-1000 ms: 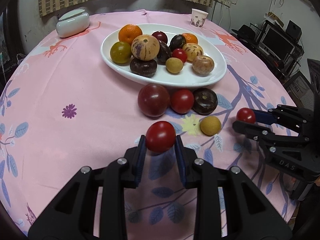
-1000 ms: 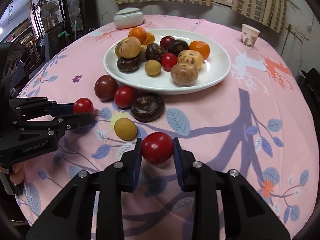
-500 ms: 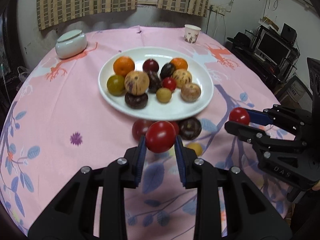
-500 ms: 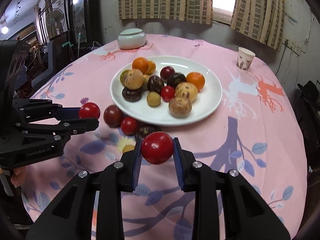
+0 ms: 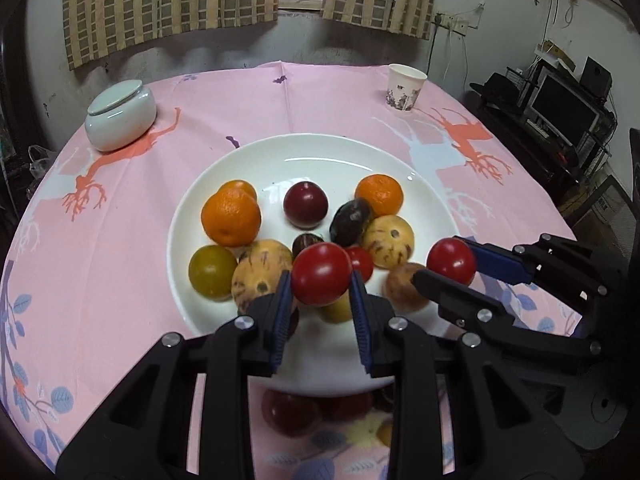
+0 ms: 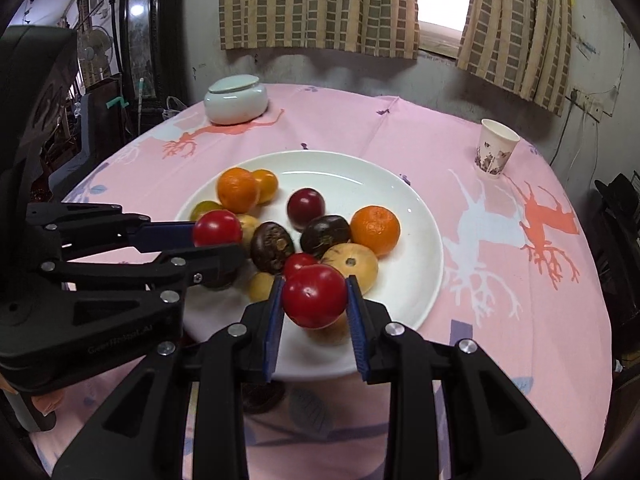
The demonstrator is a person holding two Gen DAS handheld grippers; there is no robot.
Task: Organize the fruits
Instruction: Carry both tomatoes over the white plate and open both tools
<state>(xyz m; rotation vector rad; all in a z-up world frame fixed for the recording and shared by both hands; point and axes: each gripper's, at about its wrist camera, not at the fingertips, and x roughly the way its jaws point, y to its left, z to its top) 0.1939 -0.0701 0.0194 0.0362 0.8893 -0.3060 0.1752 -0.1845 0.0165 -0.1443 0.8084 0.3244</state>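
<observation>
The left gripper (image 5: 321, 285) pinches a red tomato (image 5: 321, 273) between its blue pads, and the right gripper (image 6: 314, 300) clamps a second red tomato (image 6: 314, 295) the same way. Seen from the left wrist, the right gripper (image 5: 450, 268) sits just to the right of the left jaws. Both pairs of jaws hang over the near part of the white plate (image 5: 320, 152). Directly beyond the jaws lie speckled yellow fruits (image 5: 388, 242), a dark purple fruit (image 5: 351, 220) and a dark red plum (image 5: 306, 205); oranges (image 5: 231, 219) sit farther back. Past the plate, on the pink tablecloth (image 5: 320, 96), stand a lidded white jar (image 5: 120, 115), far left, and a paper cup (image 5: 405, 88), far right.
</observation>
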